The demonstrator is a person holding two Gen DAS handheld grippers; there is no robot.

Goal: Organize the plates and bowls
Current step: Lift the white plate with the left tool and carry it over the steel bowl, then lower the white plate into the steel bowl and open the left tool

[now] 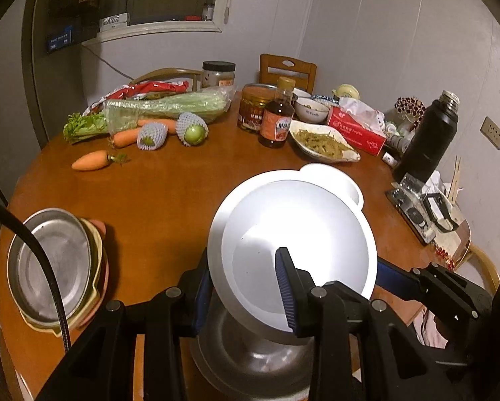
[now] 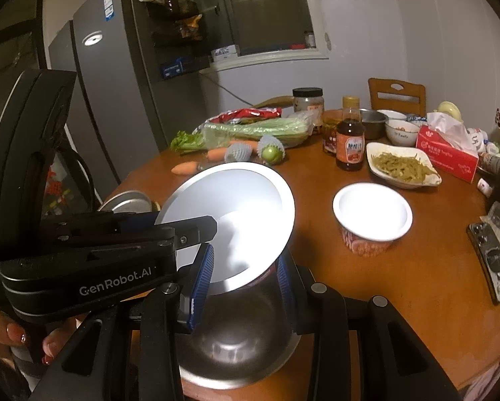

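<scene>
Plates first: in my left wrist view, my left claw (image 1: 246, 287) is nearly closed, pinching the rim of a round white plate (image 1: 303, 234) tilted above a steel bowl (image 1: 250, 364) on the brown wooden table (image 1: 169, 193). Stacked metal dishes (image 1: 56, 267) sit well to the left.

From my right wrist, my right claw (image 2: 246, 280) clamps narrowly on the same plate (image 2: 236, 207), opposite the left claw (image 2: 203, 224). A white-lidded cup (image 2: 371, 215) stands nearby.
</scene>
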